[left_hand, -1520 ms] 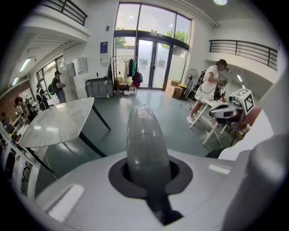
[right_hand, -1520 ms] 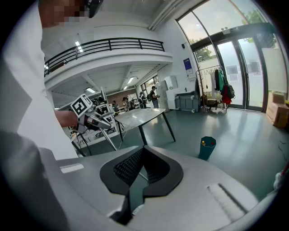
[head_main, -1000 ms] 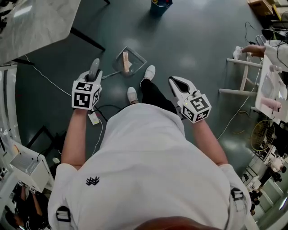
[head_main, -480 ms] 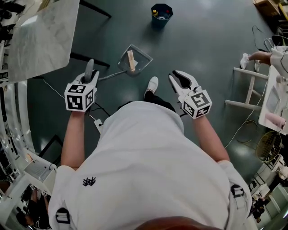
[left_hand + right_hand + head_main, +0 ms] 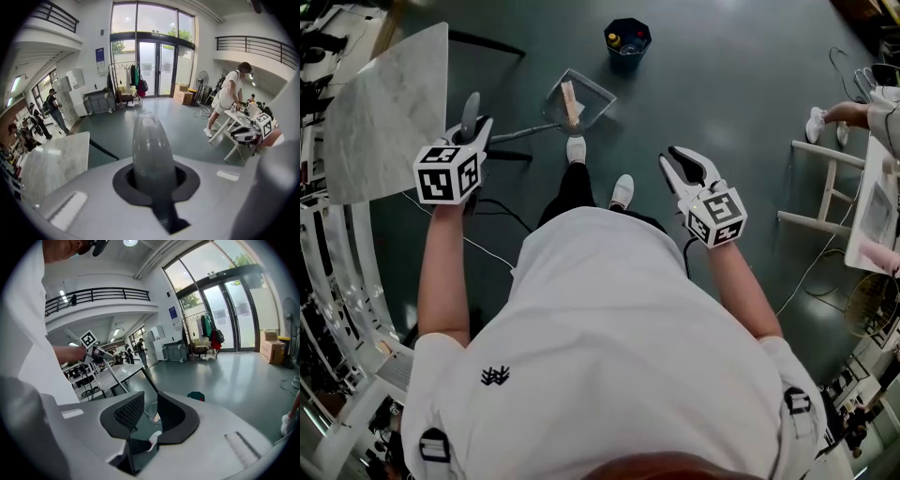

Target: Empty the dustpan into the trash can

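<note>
Dustpan (image 5: 586,94), a clear tray with 1 tan piece (image 5: 569,103) in it, sits at the far end of its thin handle shaft (image 5: 525,131), just beyond the person's forward shoe (image 5: 576,150). The shaft slants back and to the left, to the left gripper (image 5: 470,133). That gripper's jaws are clamped around the grey grip (image 5: 152,150), whose rounded tip pokes out beyond them. The pan is therefore well out from the fingers, to their right. The trash can (image 5: 627,37), dark and open-topped, stands on the floor near the pan's far right corner, apart from it. The right gripper (image 5: 686,169) is held at the person's right with its 2 jaws spread and nothing between them. A marble table (image 5: 384,112) stands at the left.
</note>
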Demonstrator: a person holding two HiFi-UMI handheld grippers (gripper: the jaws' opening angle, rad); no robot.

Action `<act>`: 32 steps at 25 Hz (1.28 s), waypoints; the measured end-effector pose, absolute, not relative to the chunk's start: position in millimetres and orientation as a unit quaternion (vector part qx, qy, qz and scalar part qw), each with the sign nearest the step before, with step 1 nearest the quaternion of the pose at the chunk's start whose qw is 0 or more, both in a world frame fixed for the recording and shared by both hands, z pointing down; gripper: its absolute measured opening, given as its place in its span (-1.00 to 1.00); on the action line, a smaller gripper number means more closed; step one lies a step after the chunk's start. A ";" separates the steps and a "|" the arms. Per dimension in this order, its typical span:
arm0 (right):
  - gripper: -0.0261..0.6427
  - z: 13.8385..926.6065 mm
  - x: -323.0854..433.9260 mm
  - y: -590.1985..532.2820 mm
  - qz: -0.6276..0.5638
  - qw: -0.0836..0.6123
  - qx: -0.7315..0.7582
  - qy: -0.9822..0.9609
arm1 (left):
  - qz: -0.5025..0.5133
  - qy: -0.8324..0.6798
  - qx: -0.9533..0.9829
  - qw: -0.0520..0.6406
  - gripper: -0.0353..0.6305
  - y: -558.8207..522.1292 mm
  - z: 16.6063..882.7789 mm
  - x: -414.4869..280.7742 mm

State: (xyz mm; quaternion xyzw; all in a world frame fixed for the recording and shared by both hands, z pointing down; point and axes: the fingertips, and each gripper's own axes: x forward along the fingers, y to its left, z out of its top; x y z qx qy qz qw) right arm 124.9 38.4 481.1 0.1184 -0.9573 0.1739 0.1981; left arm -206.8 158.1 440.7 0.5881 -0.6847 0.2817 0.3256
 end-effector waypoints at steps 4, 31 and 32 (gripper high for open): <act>-0.73 482.5 122.8 12.2 0.177 0.200 0.142 -0.953 | 0.293 -0.674 0.604 0.308 -0.68 99.4 440.6 -234.1; -0.73 459.3 108.3 -103.9 0.241 0.164 0.391 -0.873 | 0.451 -0.487 0.737 0.129 -0.68 -240.7 493.3 -281.0; -0.73 460.5 110.5 -103.9 0.243 0.164 0.399 -0.869 | 0.459 -0.477 0.740 0.121 -0.68 -246.0 501.0 -276.8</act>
